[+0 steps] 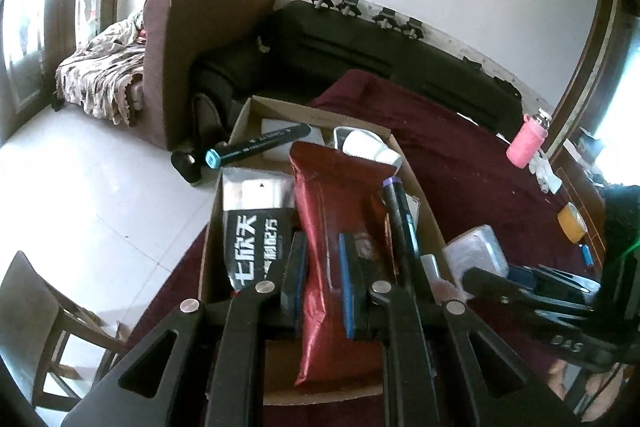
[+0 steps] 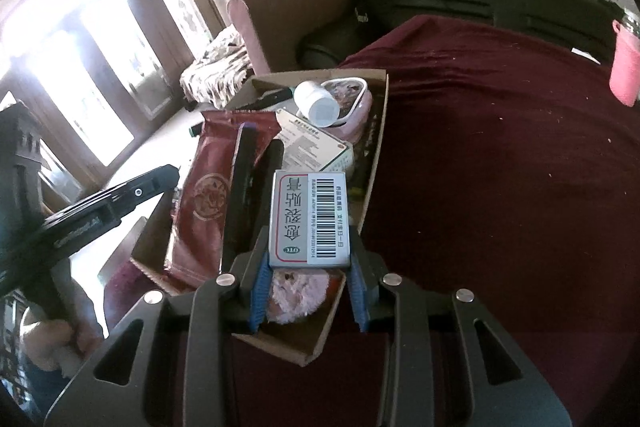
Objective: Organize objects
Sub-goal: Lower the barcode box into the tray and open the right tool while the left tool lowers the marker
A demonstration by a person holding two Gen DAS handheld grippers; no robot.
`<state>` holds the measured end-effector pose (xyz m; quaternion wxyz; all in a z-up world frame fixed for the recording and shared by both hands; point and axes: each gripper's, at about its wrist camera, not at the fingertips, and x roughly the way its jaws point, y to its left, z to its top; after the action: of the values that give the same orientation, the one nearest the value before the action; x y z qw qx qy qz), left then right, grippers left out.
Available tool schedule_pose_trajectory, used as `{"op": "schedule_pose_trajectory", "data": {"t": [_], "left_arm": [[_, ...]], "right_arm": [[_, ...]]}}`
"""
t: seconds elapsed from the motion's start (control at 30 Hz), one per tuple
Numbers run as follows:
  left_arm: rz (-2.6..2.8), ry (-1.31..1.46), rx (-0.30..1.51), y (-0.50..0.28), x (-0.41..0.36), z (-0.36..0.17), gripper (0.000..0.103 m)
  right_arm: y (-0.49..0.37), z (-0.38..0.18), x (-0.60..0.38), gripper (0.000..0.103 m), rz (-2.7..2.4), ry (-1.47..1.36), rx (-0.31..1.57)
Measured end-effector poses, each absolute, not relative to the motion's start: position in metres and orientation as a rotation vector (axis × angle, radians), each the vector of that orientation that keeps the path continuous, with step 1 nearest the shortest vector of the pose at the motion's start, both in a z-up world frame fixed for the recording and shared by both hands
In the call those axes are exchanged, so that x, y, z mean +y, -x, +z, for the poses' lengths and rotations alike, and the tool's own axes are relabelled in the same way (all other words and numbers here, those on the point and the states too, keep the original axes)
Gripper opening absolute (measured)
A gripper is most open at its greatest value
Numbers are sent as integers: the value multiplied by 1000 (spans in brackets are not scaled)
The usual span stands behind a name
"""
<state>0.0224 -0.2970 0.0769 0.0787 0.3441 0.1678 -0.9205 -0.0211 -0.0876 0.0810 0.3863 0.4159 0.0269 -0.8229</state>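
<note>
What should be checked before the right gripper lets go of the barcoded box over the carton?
1. Grip on the barcoded box: ok, the right gripper has a pad on each side.
2. Box over the cardboard carton: ok, inside the walls.
3. Landing spot: not ok, a pink fluffy item lies directly under it.
4. Left gripper out of the way: ok, open over the red pouch, to one side.
5. Height above the contents: cannot tell.

Maroon-clothed table (image 2: 500, 147) under an open cardboard box (image 1: 212, 227), pink bottle (image 1: 526, 141), yellow tape roll (image 1: 572, 223).
</note>
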Motion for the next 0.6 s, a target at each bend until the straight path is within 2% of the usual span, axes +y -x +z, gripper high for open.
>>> {"op": "schedule_pose_trajectory", "data": {"t": [0.6], "left_arm": [[-2776,-1010,460,-33,-290,80,12]], "right_arm": [[35,57,-129,32,-2103,-1090,125]]}}
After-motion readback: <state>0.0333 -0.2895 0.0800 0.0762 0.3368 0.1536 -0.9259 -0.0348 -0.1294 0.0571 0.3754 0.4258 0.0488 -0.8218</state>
